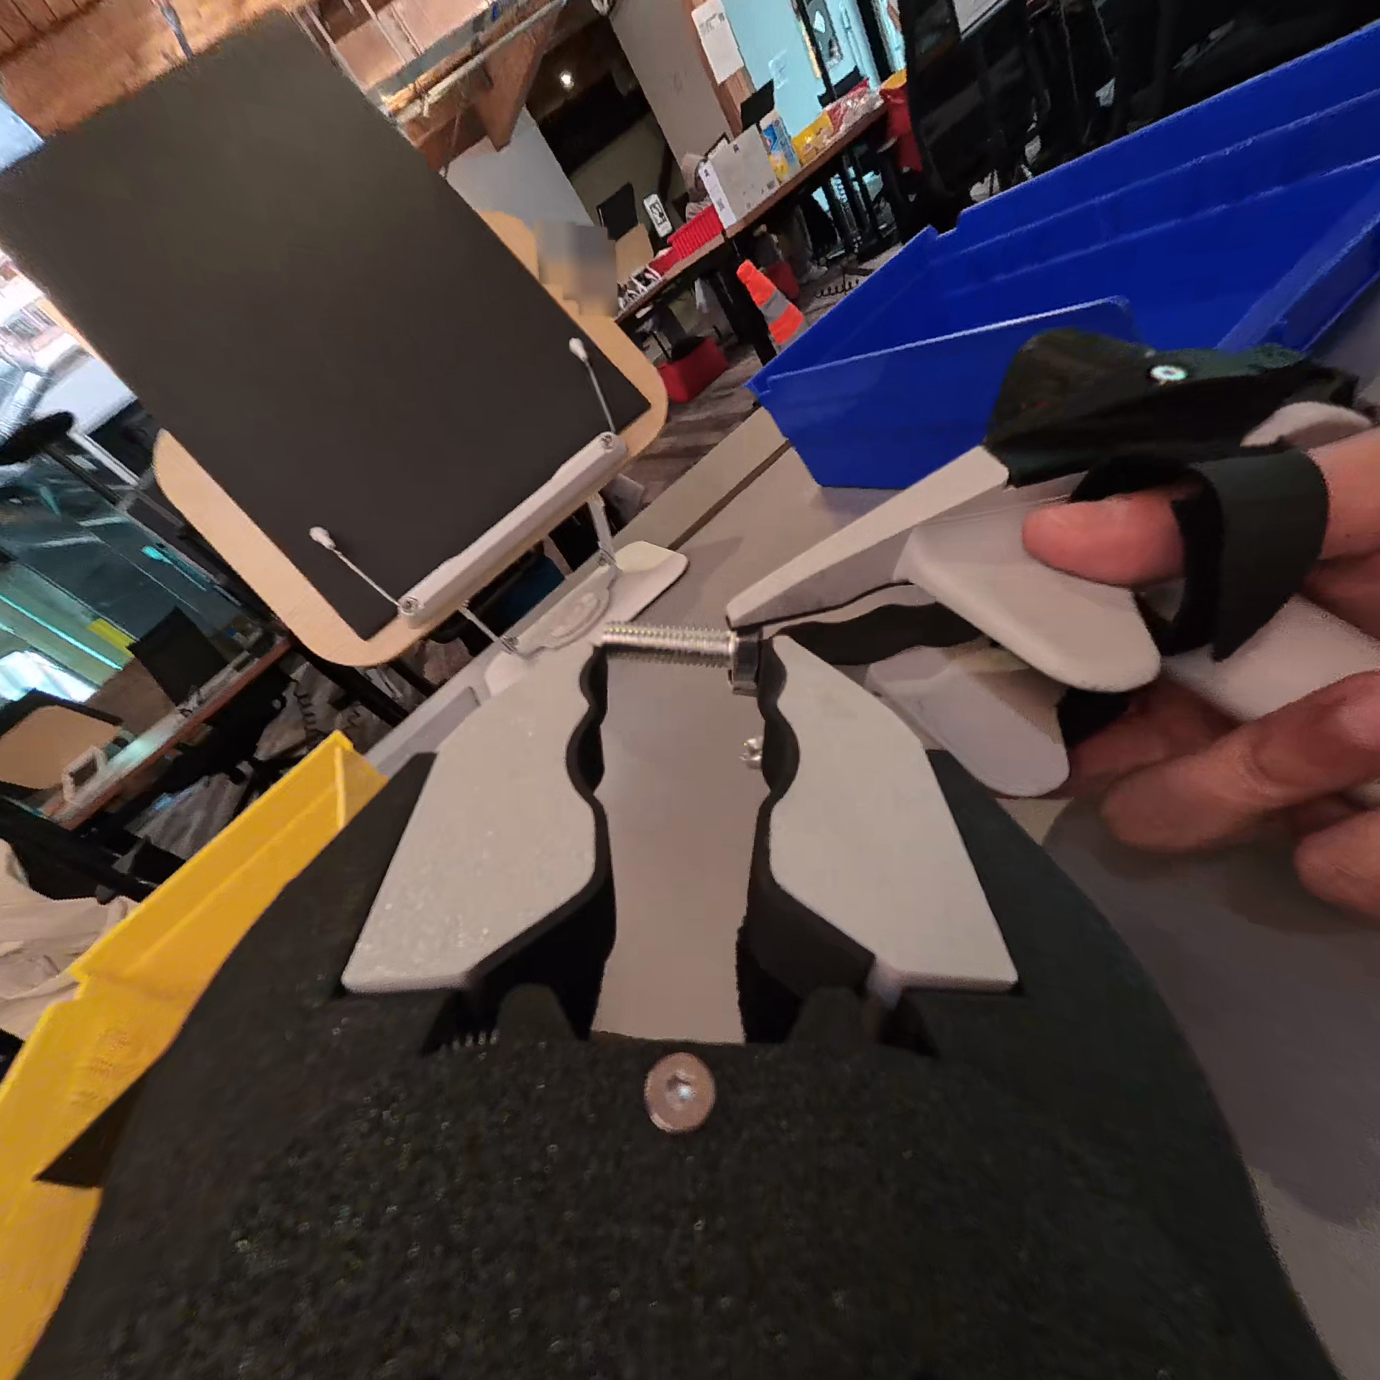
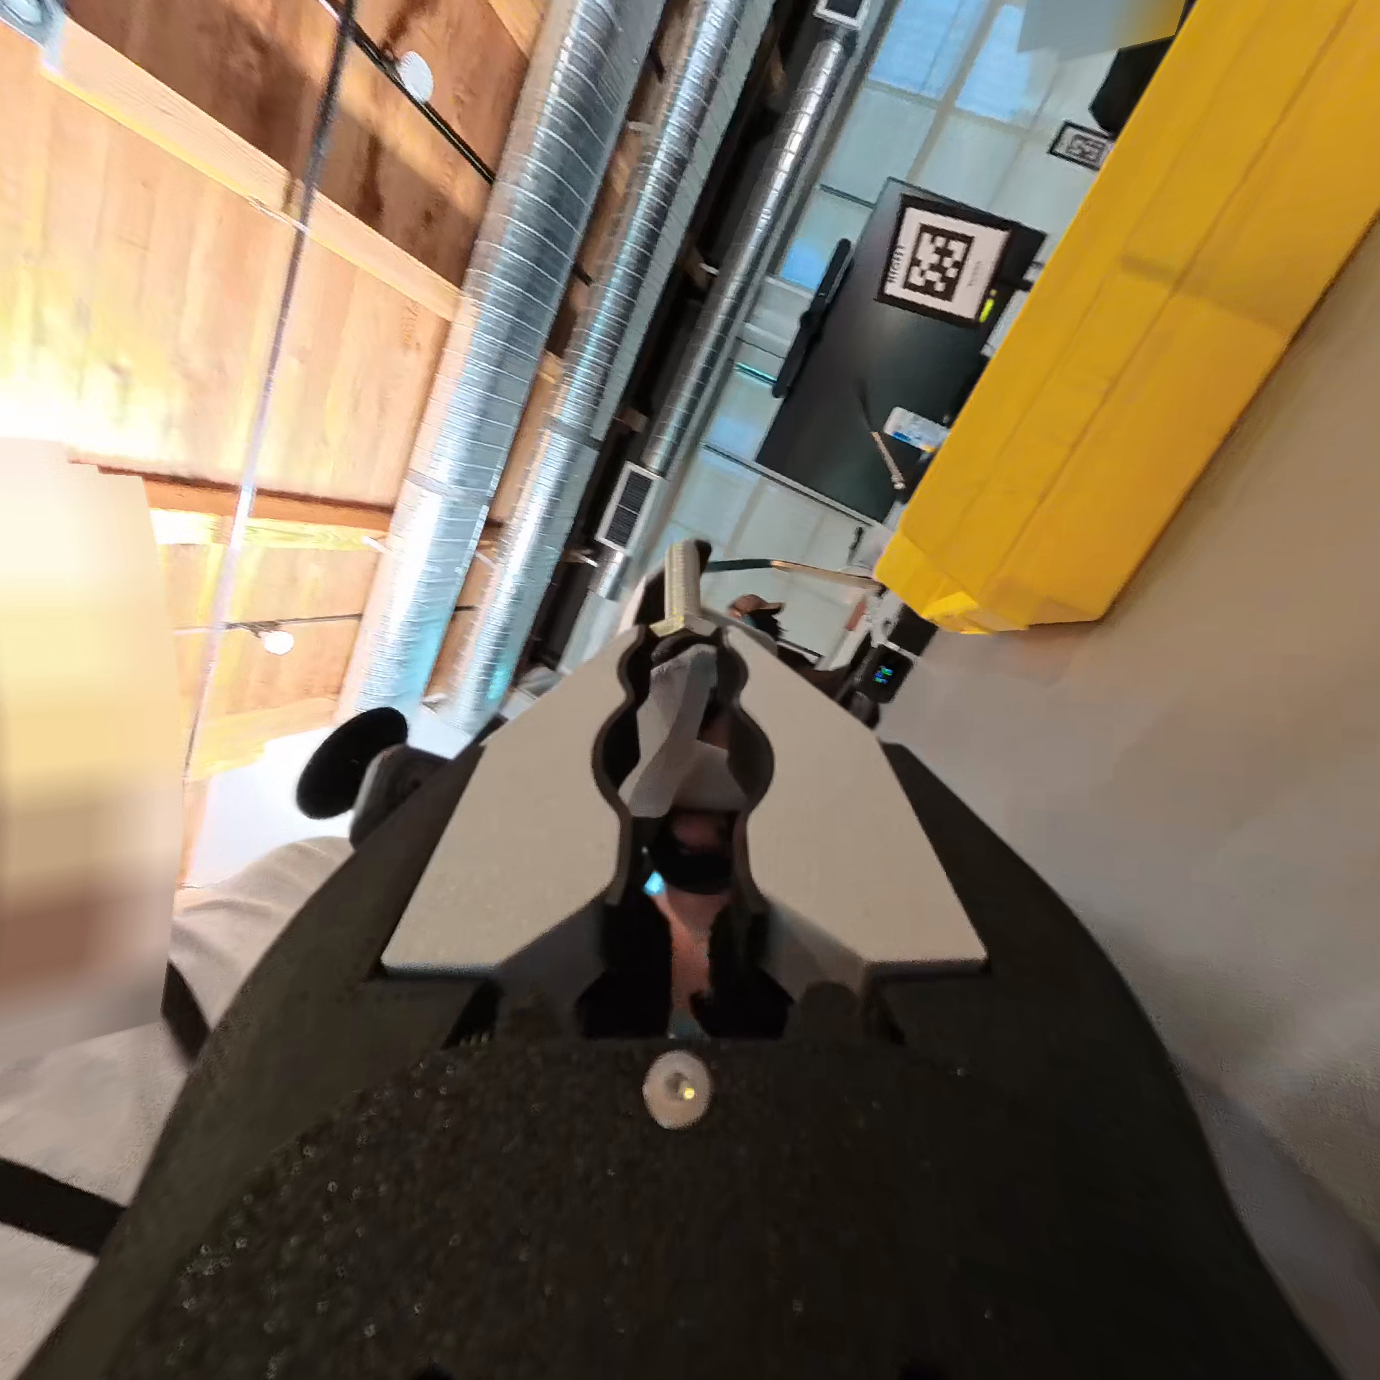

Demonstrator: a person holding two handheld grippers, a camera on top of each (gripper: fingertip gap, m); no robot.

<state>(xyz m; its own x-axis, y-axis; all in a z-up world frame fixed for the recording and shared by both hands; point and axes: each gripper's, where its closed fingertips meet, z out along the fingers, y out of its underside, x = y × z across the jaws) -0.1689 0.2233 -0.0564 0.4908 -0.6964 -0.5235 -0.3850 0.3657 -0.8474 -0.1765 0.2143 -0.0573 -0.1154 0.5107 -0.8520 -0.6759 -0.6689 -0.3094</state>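
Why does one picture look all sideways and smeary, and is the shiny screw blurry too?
In the right wrist view the camera is rolled, so the silver ducts run slanted and smeared, and glare whitens the left edge. In the left wrist view the bolt at the left tool's tips looks sharp; the blue bin bows from the wide lens.

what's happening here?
A person holds a gripper in each hand over a grey table. The right gripper is shut on the head end of a silver bolt; its threaded shaft lies across the tips of the open left gripper, which isn't clamping it. A small nut lies on the table. Blue bin, yellow bin and a black board on a stand surround them.
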